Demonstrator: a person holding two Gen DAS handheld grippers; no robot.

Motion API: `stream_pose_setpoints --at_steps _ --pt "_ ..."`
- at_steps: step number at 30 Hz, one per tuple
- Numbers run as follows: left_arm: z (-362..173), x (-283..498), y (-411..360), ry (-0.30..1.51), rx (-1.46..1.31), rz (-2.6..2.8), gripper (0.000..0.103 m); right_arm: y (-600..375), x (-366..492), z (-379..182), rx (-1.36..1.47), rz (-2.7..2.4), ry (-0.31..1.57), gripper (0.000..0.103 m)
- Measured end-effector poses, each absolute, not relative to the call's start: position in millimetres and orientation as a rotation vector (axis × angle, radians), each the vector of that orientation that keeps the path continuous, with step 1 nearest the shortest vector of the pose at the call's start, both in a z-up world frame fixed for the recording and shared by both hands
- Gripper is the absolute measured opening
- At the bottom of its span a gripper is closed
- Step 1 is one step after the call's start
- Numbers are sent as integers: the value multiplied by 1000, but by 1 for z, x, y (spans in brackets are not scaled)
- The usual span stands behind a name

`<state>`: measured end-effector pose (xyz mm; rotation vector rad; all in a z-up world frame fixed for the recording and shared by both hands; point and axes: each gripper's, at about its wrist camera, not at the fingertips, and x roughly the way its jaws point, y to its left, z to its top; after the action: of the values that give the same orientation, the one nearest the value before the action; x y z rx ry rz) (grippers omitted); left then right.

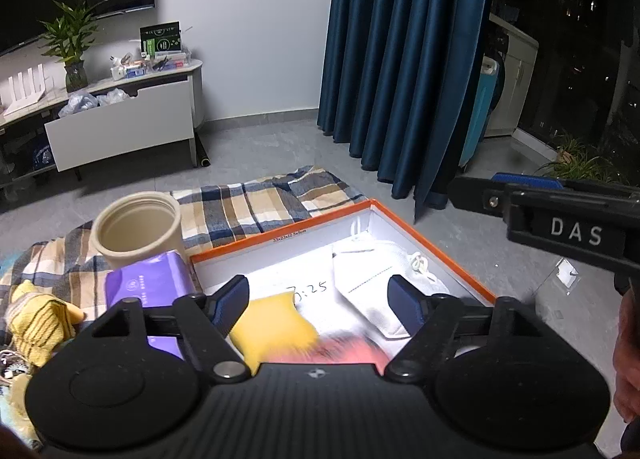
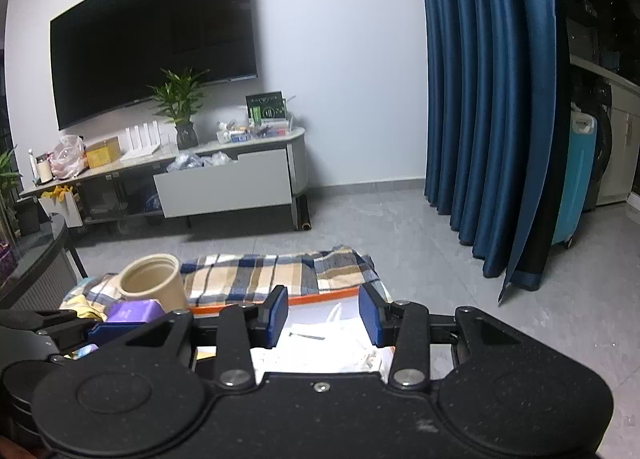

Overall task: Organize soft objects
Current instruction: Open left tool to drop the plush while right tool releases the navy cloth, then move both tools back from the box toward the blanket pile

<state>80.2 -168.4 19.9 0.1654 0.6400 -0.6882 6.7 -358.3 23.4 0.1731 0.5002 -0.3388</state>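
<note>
"DAS" marks the right tongs (image 1: 576,233); the box floor (image 1: 280,275) bears "7:25" (handwritten).

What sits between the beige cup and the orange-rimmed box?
A purple tissue pack, touching the beige cup and against the box rim; clearest in the left wrist view.

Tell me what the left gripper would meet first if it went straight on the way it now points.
Most likely the yellow soft pad lying in the orange-rimmed white box. The left gripper has open jaws, and the pad sits just below and between them. Depth is unclear, so it might instead reach the box floor beside the pad.
</note>
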Motion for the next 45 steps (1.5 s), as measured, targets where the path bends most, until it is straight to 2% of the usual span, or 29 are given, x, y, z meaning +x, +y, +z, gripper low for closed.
stream_pose_setpoints --at_steps 5,14,45 --pt "28 75 -160 627 161 -658 83 -351 -4 35 168 -334 473 49" --pt "37 72 -136 618 155 -562 85 -327 -14 43 155 -308 466 49" --pt "46 78 -46 615 71 -337 85 -233 22 50 90 -86 492 49"
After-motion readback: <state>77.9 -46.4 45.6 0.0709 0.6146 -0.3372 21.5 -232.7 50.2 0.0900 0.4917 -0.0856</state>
